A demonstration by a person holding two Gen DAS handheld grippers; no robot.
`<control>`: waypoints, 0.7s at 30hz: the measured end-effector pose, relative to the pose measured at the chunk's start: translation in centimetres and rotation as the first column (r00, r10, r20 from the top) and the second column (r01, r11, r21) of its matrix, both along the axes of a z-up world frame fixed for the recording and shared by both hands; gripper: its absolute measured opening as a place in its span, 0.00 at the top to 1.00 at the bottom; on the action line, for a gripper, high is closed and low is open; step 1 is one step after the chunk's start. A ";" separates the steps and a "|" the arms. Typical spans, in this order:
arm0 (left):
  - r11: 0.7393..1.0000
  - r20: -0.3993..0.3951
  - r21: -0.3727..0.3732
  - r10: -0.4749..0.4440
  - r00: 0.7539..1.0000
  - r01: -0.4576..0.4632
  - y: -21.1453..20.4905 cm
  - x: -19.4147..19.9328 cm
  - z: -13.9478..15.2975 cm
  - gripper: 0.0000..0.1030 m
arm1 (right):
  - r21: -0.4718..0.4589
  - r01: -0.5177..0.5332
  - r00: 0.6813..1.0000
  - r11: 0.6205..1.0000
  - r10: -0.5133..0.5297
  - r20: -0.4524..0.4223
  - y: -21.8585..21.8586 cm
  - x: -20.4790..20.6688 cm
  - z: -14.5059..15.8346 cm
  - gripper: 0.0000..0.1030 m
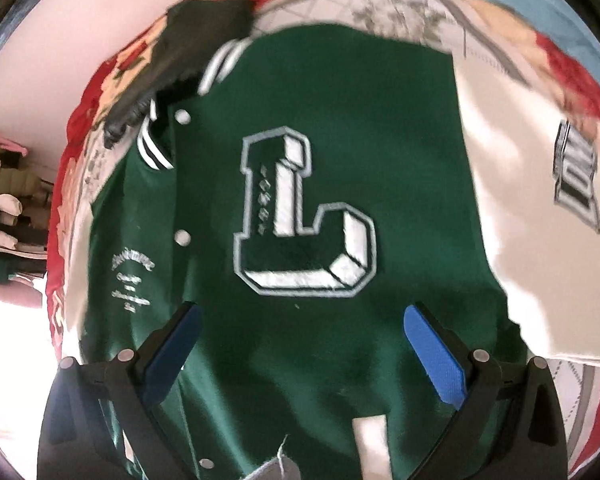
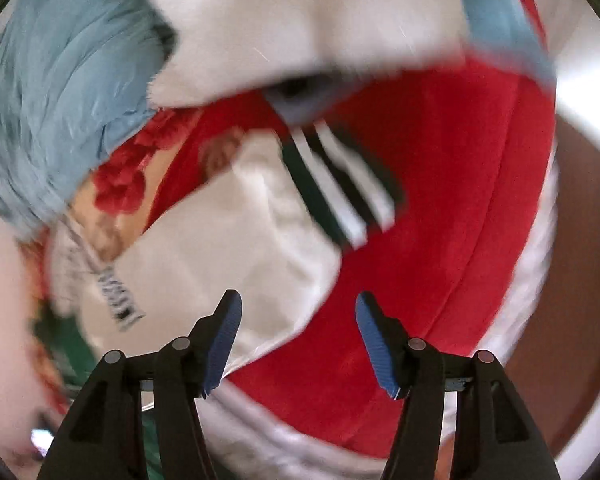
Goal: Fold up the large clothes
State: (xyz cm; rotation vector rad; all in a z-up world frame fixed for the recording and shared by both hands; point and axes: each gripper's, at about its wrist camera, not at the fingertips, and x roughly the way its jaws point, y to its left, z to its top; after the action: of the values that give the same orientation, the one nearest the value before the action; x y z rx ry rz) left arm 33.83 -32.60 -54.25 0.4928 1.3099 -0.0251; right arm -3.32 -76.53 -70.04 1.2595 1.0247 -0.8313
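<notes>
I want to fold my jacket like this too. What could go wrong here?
1. The left tool hangs open over the middle of the green jacket, far from any edge. Pinching there would likely bunch the cloth rather than make a neat fold.
2. The white sleeve lies spread out with its striped cuff on the red blanket. The open right tool might catch the blanket along with it.

Jacket (image 1: 340,128): matt green felted cloth, smoother cream sleeve (image 1: 532,240). My left hand-held gripper (image 1: 300,316): matt black plastic, ribbed blue pads (image 1: 436,356). Bedspread (image 2: 440,240): plush red fabric.
</notes>
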 end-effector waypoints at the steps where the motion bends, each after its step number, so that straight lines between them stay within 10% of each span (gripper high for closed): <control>1: 1.000 -0.012 0.006 0.001 1.000 -0.001 -0.1 -0.1 -0.6 0.00 | 0.040 0.035 0.999 0.999 -0.036 0.040 0.2 0.5 -0.3 0.40; 7: 1.000 -0.032 0.018 -0.013 0.999 0.013 -1.0 -0.7 -1.9 0.00 | 0.105 0.147 0.935 0.984 -0.173 0.310 -1.6 1.2 -6.2 0.33; 10: 1.000 -0.027 0.015 -0.019 0.999 0.019 -1.5 -0.6 -2.1 0.00 | 0.004 0.021 0.963 1.000 -0.021 0.270 -1.8 3.7 -5.5 0.92; 16: 0.999 -0.017 -0.004 -0.038 0.999 0.038 -2.8 0.0 -2.1 0.00 | -0.186 0.103 0.965 0.977 -0.052 0.258 -3.5 5.7 -2.5 0.92; 21: 0.999 -0.014 0.002 -0.041 0.999 0.041 -3.0 0.9 -3.4 0.00 | -0.008 0.048 0.977 0.999 -0.045 0.207 -4.3 10.0 -8.0 0.61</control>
State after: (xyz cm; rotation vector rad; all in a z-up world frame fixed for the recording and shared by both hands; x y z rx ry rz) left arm 34.72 -35.62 -57.60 0.5225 1.3133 -0.0608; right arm 6.70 -80.87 -78.07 1.3333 0.8246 -0.7243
